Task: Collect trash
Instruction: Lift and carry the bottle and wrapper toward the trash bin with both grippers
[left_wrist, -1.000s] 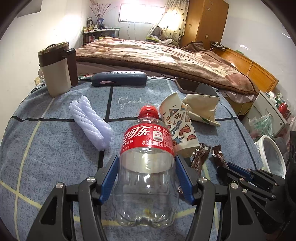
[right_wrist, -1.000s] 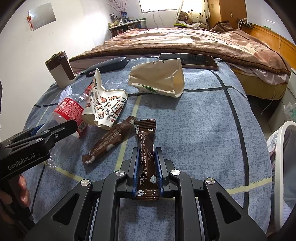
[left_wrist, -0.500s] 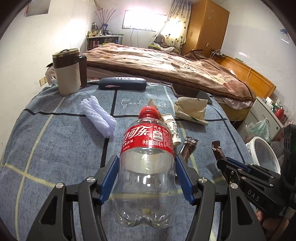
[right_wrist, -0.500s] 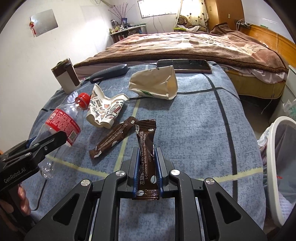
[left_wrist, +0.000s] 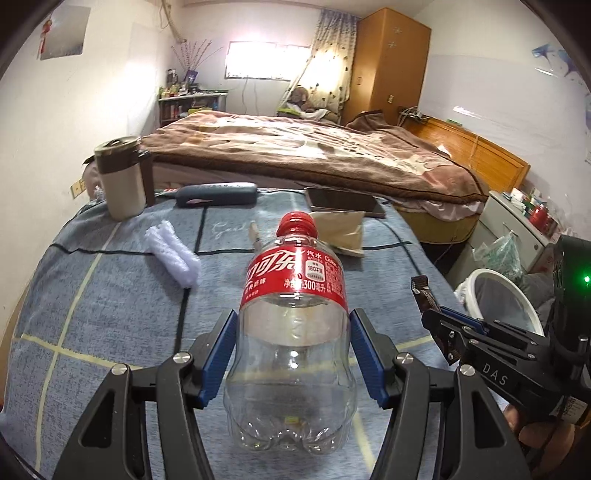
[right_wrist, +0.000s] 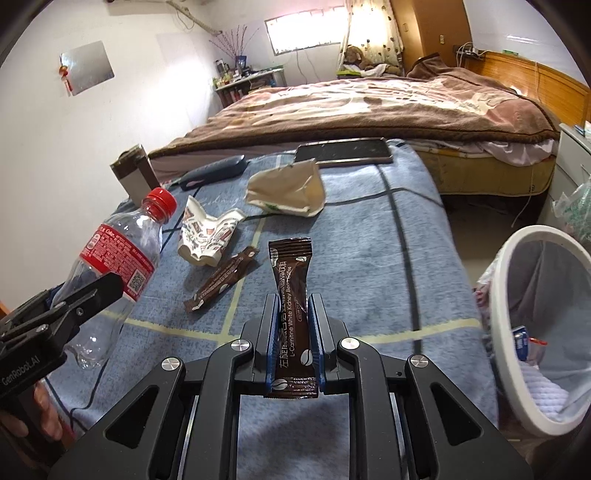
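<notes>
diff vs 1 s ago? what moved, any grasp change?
Both hands have lifted their loads off the blue blanket and swung toward the white bin, which now shows far more in the right wrist view. No grasp change: the left gripper still clamps the empty cola bottle, and the right gripper still pinches the brown coffee sachet. The second sachet, the crushed cups and the phone stayed put.

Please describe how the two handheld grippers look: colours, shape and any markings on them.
Both the left gripper and the right gripper are black, with angular cut-out linkage arms, silver round pivot bolts and blue ribbed pads on the jaws. The left body reads "GenRobot.AI"; the right reads "DAS" and shows a green light.
</notes>
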